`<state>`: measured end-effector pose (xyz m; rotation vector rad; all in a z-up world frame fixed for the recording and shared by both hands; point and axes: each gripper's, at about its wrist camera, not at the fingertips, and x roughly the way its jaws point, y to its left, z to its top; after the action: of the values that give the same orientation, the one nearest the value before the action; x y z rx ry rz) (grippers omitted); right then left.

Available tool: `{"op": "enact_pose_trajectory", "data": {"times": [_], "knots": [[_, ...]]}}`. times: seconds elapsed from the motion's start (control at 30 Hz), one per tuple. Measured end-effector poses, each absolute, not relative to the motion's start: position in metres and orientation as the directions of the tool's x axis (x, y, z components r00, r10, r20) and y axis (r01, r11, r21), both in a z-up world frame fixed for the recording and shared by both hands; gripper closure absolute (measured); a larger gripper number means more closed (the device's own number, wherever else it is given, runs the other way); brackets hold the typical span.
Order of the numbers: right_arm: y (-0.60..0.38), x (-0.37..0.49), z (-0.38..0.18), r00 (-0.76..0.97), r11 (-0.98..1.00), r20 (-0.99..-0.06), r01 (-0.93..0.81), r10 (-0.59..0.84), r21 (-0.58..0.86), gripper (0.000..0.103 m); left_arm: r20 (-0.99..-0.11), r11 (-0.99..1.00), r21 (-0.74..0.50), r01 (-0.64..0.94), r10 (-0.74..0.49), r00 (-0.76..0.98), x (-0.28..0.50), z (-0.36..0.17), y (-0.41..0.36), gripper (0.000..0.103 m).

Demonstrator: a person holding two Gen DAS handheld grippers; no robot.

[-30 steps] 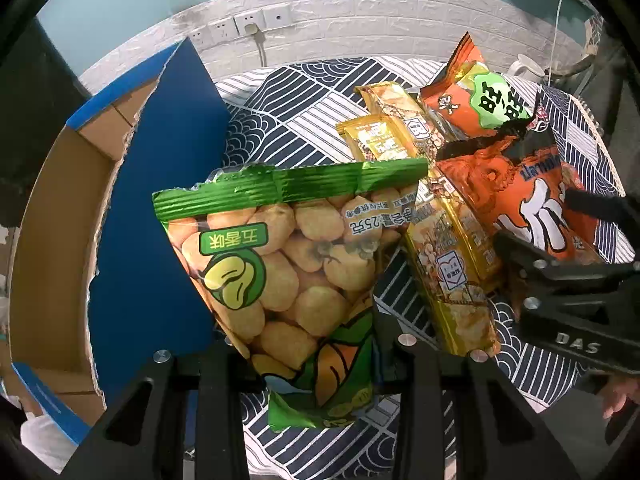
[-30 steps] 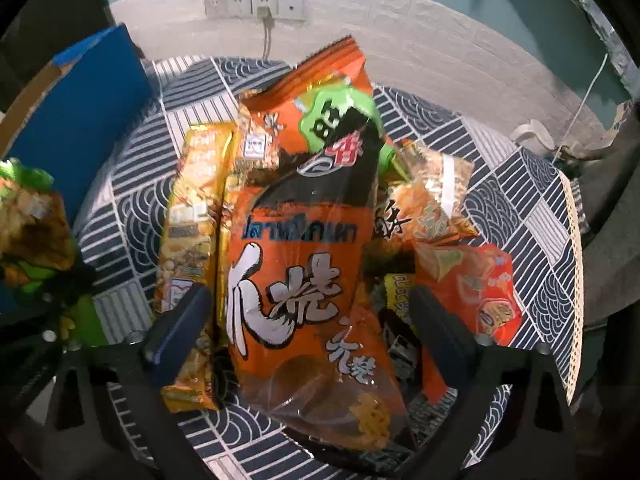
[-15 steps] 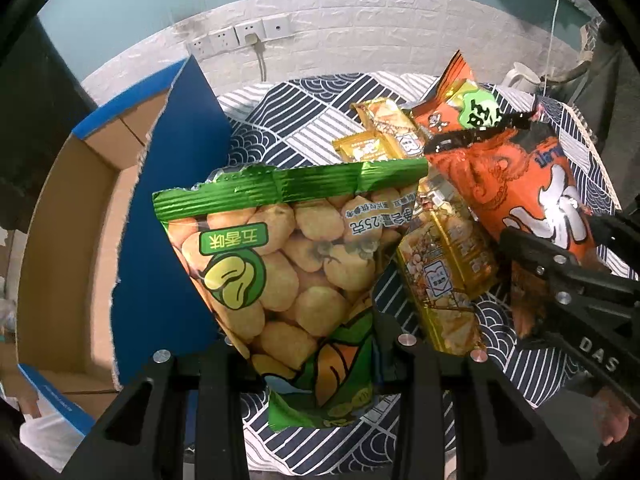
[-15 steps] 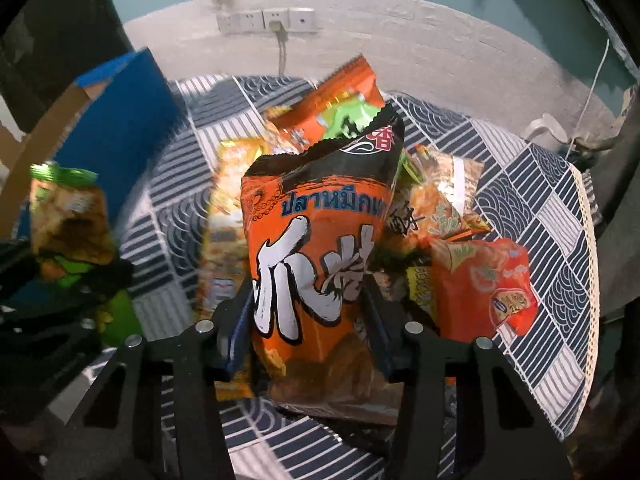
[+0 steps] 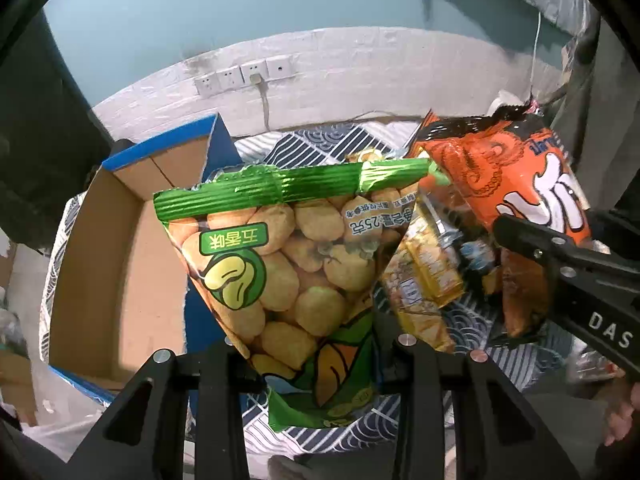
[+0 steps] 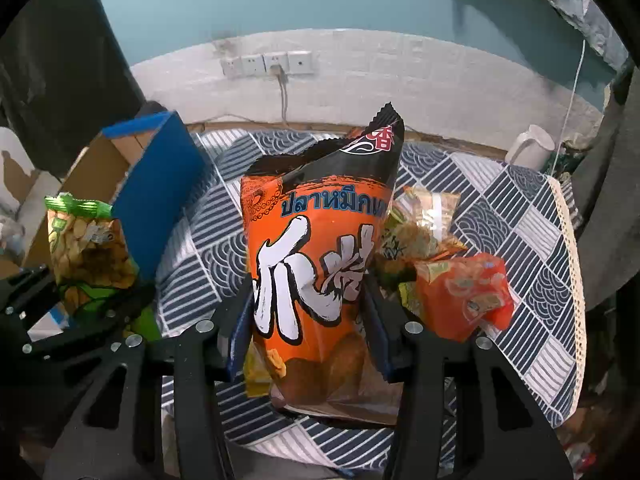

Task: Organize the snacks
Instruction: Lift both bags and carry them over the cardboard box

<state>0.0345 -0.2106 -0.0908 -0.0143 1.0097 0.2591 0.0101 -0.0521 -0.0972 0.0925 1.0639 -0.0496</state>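
My left gripper point(image 5: 316, 356) is shut on a green bag of yellow puffed snacks point(image 5: 292, 264), held upright above the table. My right gripper point(image 6: 308, 332) is shut on a tall orange and black snack bag point(image 6: 316, 248), also lifted off the table; the same bag point(image 5: 516, 200) shows at the right of the left wrist view. The green bag point(image 6: 86, 248) appears at the left of the right wrist view, near the open cardboard box point(image 5: 120, 264) with blue outer walls. Yellow packets point(image 5: 424, 280) lie on the table between the two held bags.
Several more packets, among them an orange-red one point(image 6: 460, 296), lie on the blue and white patterned tablecloth point(image 6: 520, 216). A white jug point(image 6: 530, 150) stands at the far right edge. Wall sockets point(image 6: 266, 64) with a cable sit on the white brick wall behind.
The right gripper closed on the orange bag and lifted it off the pile. The left gripper rose too, still holding the green bag; more of the box interior and wall now shows.
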Motion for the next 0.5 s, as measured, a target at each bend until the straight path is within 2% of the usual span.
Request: {"op": "enact_pose_trajectory", "data": {"times": [0.5], "knots": [[-0.186,0.026,-0.03,0.564,0.959,-0.782,-0.24,0.263,0.149,0.054,-0.814,0.999,-0.029,0.038,-0.046,0.578,0.001,-0.032,-0.009,0.067]]}}
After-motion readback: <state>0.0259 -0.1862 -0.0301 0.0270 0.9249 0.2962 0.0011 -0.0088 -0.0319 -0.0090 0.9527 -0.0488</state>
